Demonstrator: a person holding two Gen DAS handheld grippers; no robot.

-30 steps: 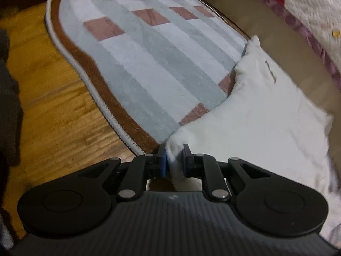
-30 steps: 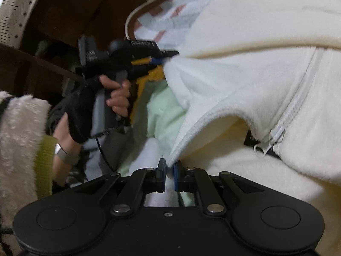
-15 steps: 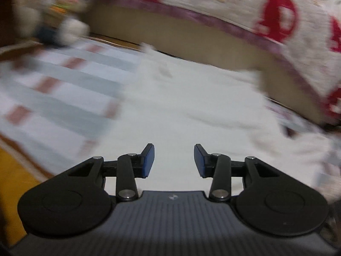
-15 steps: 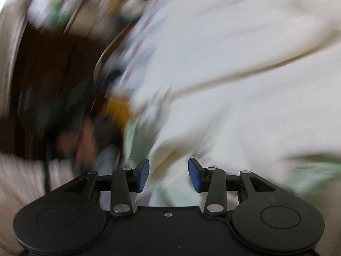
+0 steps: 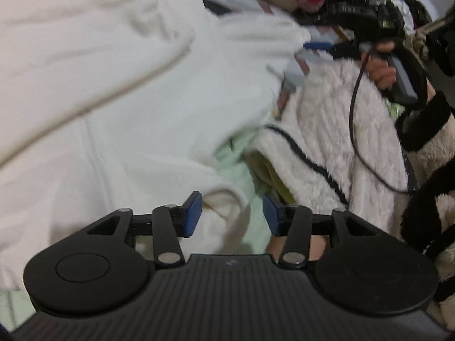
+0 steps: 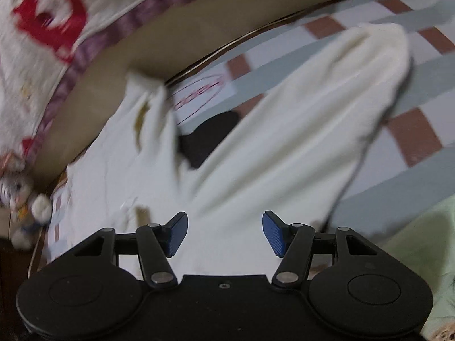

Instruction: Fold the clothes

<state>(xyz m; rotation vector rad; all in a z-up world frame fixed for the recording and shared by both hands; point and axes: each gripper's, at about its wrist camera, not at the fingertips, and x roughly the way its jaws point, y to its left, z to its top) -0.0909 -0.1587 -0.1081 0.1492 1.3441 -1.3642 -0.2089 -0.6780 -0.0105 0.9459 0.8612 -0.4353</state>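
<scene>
A white fleece jacket [image 5: 119,65] lies spread over the striped rug; it also fills the right wrist view [image 6: 273,142], with a sleeve [image 6: 372,71] stretched to the upper right. My left gripper [image 5: 231,213] is open, with a folded white edge of the jacket [image 5: 224,201] lying between its jaws. My right gripper [image 6: 224,231] is open and empty just above the jacket. The right gripper also shows in the left wrist view [image 5: 321,46], at the upper right, next to the jacket's far corner.
A striped grey, white and rust rug [image 6: 421,91] lies under the jacket. A pale green cloth [image 5: 241,167] and a fluffy white garment with a dark stripe [image 5: 327,130] lie to the right. A quilt with red prints [image 6: 42,37] hangs behind. A small plush toy [image 6: 17,193] sits at the left.
Both grippers were shut on edges of the white jacket a second ago and have opened, letting go. Both cameras swung to new views, and the jacket now lies on the rug.
</scene>
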